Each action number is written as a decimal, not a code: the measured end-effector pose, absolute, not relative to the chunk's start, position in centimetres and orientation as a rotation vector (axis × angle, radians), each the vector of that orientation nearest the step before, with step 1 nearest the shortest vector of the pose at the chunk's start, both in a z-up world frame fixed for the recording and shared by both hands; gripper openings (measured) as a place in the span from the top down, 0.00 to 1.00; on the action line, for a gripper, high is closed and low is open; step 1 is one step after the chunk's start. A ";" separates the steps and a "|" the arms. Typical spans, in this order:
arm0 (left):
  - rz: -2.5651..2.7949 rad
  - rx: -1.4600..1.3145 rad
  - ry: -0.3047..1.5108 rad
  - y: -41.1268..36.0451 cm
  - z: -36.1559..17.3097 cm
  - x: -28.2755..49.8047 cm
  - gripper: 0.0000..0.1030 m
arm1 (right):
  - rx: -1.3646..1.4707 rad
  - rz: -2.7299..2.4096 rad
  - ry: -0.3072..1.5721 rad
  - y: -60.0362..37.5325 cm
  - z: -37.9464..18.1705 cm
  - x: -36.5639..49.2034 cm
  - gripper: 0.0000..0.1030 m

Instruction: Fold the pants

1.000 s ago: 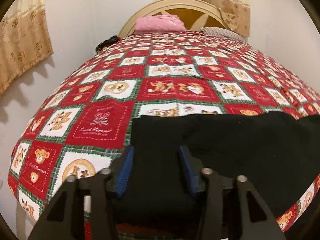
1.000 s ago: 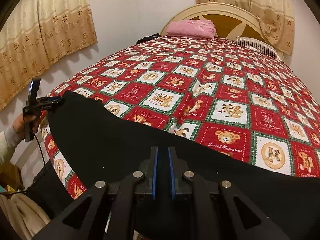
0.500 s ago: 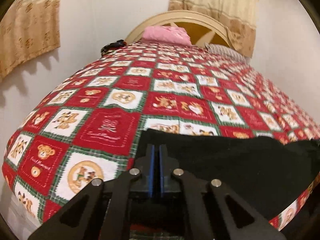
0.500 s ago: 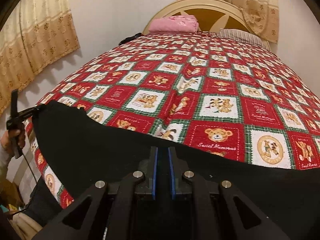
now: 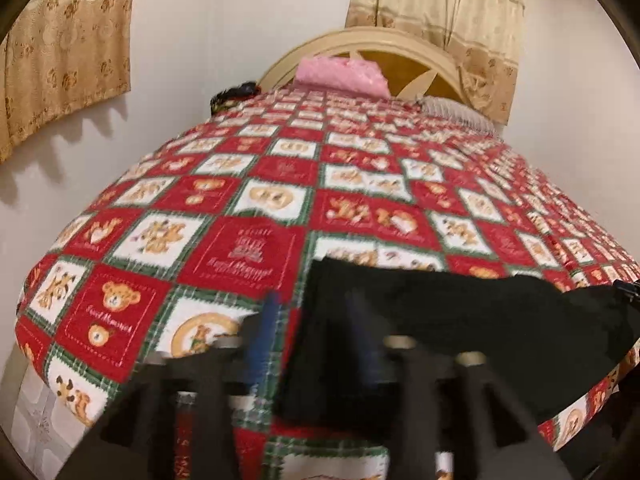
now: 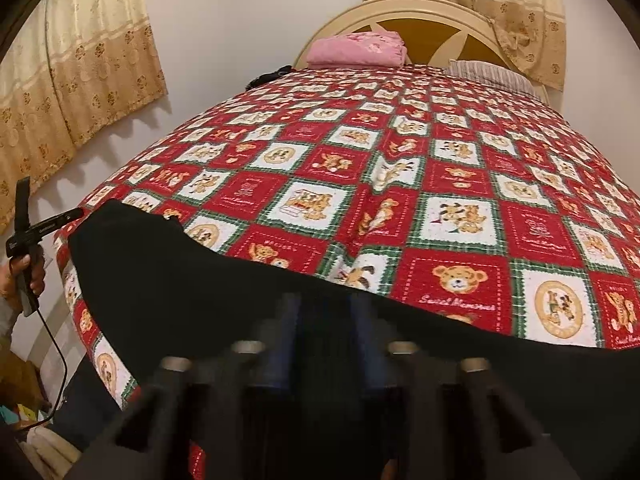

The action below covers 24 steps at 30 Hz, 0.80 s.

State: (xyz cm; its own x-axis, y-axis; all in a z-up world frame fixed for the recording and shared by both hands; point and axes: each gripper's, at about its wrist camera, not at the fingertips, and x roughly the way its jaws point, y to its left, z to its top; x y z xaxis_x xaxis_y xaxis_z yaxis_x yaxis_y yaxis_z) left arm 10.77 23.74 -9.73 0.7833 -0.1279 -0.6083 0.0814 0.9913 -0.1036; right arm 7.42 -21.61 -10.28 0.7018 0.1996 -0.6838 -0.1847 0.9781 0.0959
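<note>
Left wrist view puts the left claw [image 5: 316, 336] with its blue-padded jaws spread, just opened, straddling the near left edge of the black soft-fabric pants [image 5: 460, 320] without pressing on it. Right wrist view shows the right claw [image 6: 324, 336] likewise parted and just opened, its blue pads standing over the dark cloth with nothing pinched. The pants lie flat across the near end of the bed, on the red, white and green teddy-bear patchwork quilt [image 6: 400, 184], one end reaching the left corner of the mattress where a hand [image 6: 24, 276] holds the other tool. Such cloth looks light, limp and easily creased; it should drape and sag wherever it is not supported, and it may drag the quilt's nap. Best hold is likely at an edge or corner, pinching through all layers so none slips. Beyond, a pink folded cloth [image 6: 356, 50] rests against the cream curved headboard [image 6: 440, 12].
</note>
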 end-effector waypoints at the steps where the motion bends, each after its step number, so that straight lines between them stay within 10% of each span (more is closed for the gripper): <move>1: -0.120 -0.066 0.647 23.4 -9.5 10.7 0.42 | 0.029 0.217 0.752 -21.6 -10.2 7.3 0.37; 12: -0.123 0.014 0.807 20.0 -12.8 14.5 0.42 | 0.031 0.234 0.746 -20.8 -10.3 7.1 0.37; 14: -0.119 0.010 0.791 20.1 -13.0 14.3 0.48 | 0.028 0.237 0.741 -20.7 -10.3 6.9 0.37; 16: -0.148 0.004 0.788 20.2 -12.9 14.0 0.81 | 0.030 0.240 0.733 -20.8 -10.3 6.7 0.37; 24: -0.125 -0.014 0.738 20.7 -11.6 12.3 0.89 | 0.007 0.244 0.717 -19.7 -10.4 6.5 0.37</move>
